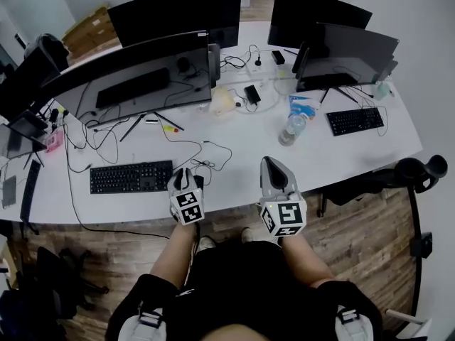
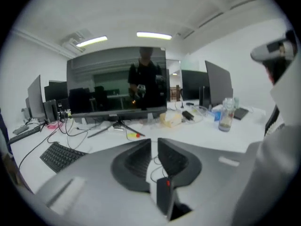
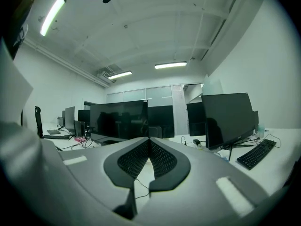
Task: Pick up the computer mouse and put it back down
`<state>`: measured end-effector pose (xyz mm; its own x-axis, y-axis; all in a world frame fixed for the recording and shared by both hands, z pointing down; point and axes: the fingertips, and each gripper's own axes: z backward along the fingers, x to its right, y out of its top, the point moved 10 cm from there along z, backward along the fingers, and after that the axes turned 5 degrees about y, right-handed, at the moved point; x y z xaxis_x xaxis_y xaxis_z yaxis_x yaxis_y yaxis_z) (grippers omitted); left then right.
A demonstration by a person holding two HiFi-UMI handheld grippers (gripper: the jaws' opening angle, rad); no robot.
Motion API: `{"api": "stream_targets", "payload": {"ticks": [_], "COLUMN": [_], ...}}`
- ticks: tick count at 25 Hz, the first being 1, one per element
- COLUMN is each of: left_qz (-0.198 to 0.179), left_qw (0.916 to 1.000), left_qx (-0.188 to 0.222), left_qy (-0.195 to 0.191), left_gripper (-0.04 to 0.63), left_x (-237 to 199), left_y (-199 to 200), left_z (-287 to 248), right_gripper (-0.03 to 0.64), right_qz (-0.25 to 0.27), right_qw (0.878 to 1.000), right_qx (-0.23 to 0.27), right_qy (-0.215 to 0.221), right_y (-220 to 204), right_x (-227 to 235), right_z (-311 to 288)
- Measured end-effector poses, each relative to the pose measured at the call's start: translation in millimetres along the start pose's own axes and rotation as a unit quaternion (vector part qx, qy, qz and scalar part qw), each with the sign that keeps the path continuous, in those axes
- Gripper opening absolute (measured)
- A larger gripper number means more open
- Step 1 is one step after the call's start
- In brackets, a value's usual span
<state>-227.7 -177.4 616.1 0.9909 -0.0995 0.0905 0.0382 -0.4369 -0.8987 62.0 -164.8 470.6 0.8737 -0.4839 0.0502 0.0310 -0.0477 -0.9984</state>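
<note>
Left gripper (image 2: 154, 145), mine: clenched on the computer mouse (image 2: 164, 197), a dark body with a red light wedged low between the pads, at the near edge of the desk (image 1: 242, 144). Right gripper (image 3: 149, 140): pads together, nothing between. Keyboard (image 1: 131, 177) at 9 o'clock from my left gripper. Water bottle (image 1: 291, 128) at 1 o'clock from my right.

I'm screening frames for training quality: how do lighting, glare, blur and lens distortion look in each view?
Head view: evenly lit, sharp, wide lens bows the desk. Left gripper view: fisheye, black corners; the monitor mirrors a person; the left gripper and the computer mouse in it look soft. Right gripper view: same fisheye; ceiling light burns white; right gripper slightly soft.
</note>
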Motion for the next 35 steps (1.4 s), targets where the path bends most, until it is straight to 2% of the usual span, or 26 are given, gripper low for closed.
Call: {"api": "stream_targets", "payload": {"ticks": [1, 2, 5, 9, 13, 20, 35], "left_qz": [0.010, 0.018, 0.040, 0.071, 0.063, 0.056, 0.050], "left_qw": [0.9998, 0.9993, 0.9965, 0.9913, 0.9878, 0.9883, 0.9890], "left_qx": [0.016, 0.031, 0.073, 0.110, 0.142, 0.141, 0.138], "left_qy": [0.006, 0.008, 0.005, 0.003, 0.004, -0.011, -0.019], "left_gripper": [0.062, 0.054, 0.054, 0.054, 0.054, 0.054, 0.054], "left_x": [-6.7, -13.8, -37.4, -51.5, -44.8, -29.8, -9.9], "left_y": [13.2, 25.4, 55.8, 86.7, 97.5, 100.3, 98.3], "left_z": [11.7, 23.0, 54.8, 98.2, 127.6, 135.8, 141.7], "right_gripper": [-0.002, -0.002, -0.002, -0.002, -0.002, -0.002, -0.002], "right_qz": [-0.003, -0.007, -0.017, -0.016, -0.018, -0.023, -0.033], "right_qw": [1.000, 1.000, 0.999, 0.997, 0.995, 0.993, 0.993], "right_qx": [0.006, 0.012, 0.030, 0.045, 0.048, 0.053, 0.063], "right_qy": [0.006, 0.013, 0.034, 0.062, 0.087, 0.102, 0.095], "right_y": [1.5, 2.9, 7.6, 17.8, 20.8, 23.3, 22.9], "right_x": [-2.1, -4.7, -15.8, -29.1, -40.6, -46.7, -26.6], "right_z": [-4.8, -9.7, -26.1, -44.0, -54.9, -55.7, -34.4]}}
